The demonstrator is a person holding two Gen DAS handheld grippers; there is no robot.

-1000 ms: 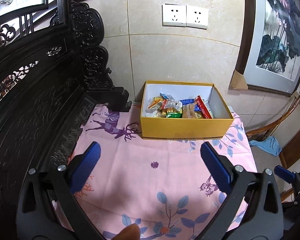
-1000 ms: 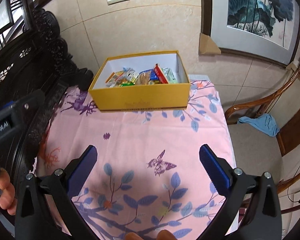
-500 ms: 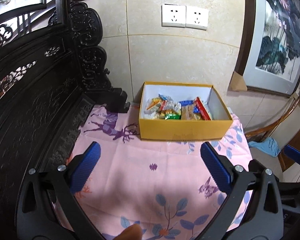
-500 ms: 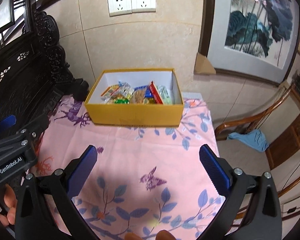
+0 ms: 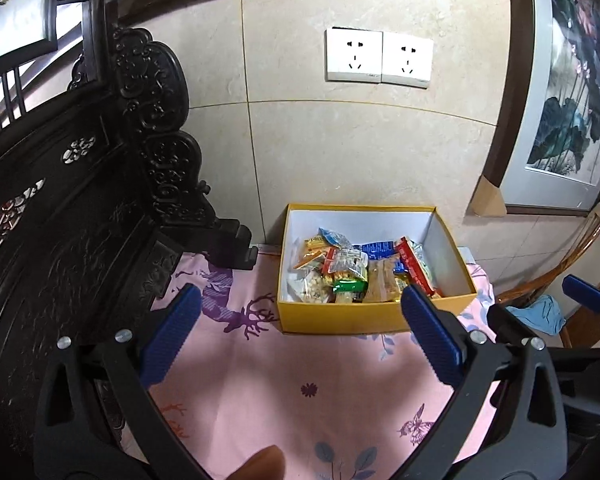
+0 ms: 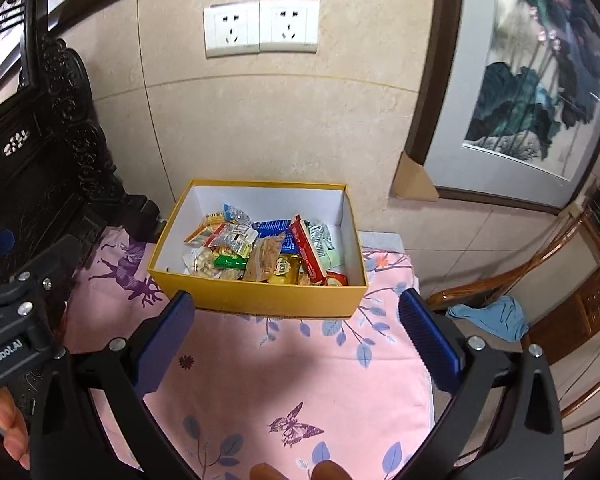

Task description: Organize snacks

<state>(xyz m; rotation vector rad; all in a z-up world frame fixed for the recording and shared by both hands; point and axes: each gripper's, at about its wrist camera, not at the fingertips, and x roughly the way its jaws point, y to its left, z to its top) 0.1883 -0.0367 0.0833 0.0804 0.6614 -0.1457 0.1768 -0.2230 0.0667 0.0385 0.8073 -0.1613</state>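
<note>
A yellow cardboard box stands at the far edge of the pink cloth, against the tiled wall. Inside lie several snack packets, among them a red bar leaning at the right. My left gripper is open, its blue pads wide apart, hovering above the cloth short of the box with nothing between them. My right gripper is open too, empty, level with the box's front wall.
Pink patterned cloth covers the small table. Dark carved wooden furniture rises along the left. A framed painting leans at the right, above a wooden chair with a blue cloth. Wall sockets sit above the box.
Both grippers have moved forward toward the box and risen, so the box looks nearer and lower in both views. Both stayed open. The box and its snacks have not moved.
</note>
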